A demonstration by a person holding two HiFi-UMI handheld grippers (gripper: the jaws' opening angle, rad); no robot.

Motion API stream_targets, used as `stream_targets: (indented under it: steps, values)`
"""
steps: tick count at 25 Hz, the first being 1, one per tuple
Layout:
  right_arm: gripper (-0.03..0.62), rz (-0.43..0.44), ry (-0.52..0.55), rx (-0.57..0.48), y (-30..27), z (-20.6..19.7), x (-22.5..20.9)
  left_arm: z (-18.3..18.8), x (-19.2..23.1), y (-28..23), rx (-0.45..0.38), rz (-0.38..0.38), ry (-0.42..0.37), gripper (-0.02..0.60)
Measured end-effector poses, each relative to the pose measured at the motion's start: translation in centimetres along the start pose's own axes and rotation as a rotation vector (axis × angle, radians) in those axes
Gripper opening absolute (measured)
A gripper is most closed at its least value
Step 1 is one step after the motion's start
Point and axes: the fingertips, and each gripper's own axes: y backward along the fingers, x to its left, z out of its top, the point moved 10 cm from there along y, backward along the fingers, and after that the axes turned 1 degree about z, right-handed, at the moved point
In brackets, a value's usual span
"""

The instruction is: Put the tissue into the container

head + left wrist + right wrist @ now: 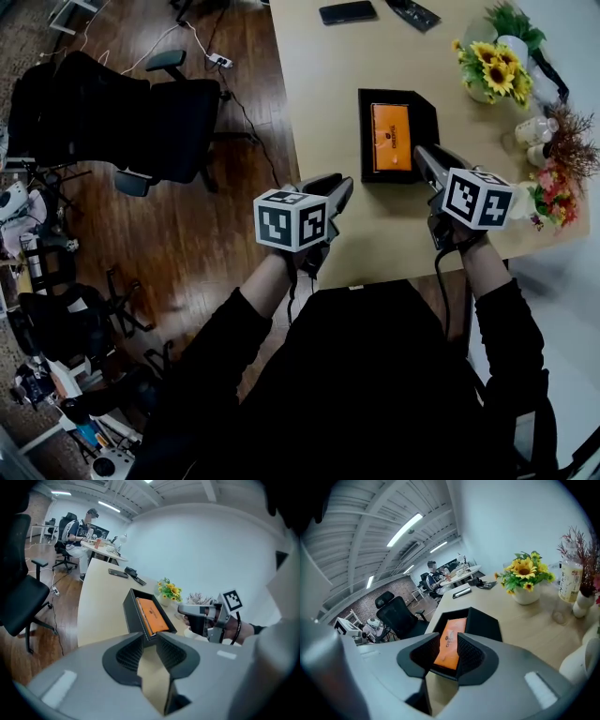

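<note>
Found orange tissue pack lying inside black box on tabletop, upper centre. Held left hand-held gripper closed, empty; right hand-held gripper open, empty, near box's lower-right corner. Probably risked knocking box askew with careless swing.

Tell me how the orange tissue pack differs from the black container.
The tissue pack is orange with dark print; the container is plain black. The tissue pack is smaller and lies flat inside; the container is open-topped and surrounds it. Both are rectangular, long sides parallel.
</note>
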Motion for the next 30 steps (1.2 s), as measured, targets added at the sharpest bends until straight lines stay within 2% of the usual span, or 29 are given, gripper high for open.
stream_targets:
  steps: [5, 11, 18, 22, 26, 30]
  values:
    - [0.104, -0.036, 0.106, -0.091, 2.1, -0.1, 1.6, 1.1, -1.5, 1.3, -0.056, -0.002, -0.091, 0.066]
    - [0.098, -0.073, 0.244, -0.224, 6.1, -0.4, 4.3, 1.6, -3.8, 4.2, -0.17, -0.048, -0.224, 0.066]
    - [0.083, -0.088, 0.343, -0.391, 10.9, -0.6, 7.6, 1.0, -5.1, 8.6, -0.314, 0.043, -0.406, 0.069]
    - [0.08, -0.048, 0.373, -0.461, 12.7, -0.7, 9.0, 0.8, -5.5, 10.1, -0.376, 0.071, -0.466, 0.069]
    - [0.08, -0.025, 0.382, -0.499, 13.8, -1.4, 9.8, 0.7, -6.4, 10.9, -0.421, 0.055, -0.503, 0.069]
    - [0.08, -0.021, 0.407, -0.51, 14.2, -1.9, 10.2, 0.7, -7.5, 12.0, -0.501, 0.047, -0.538, 0.077]
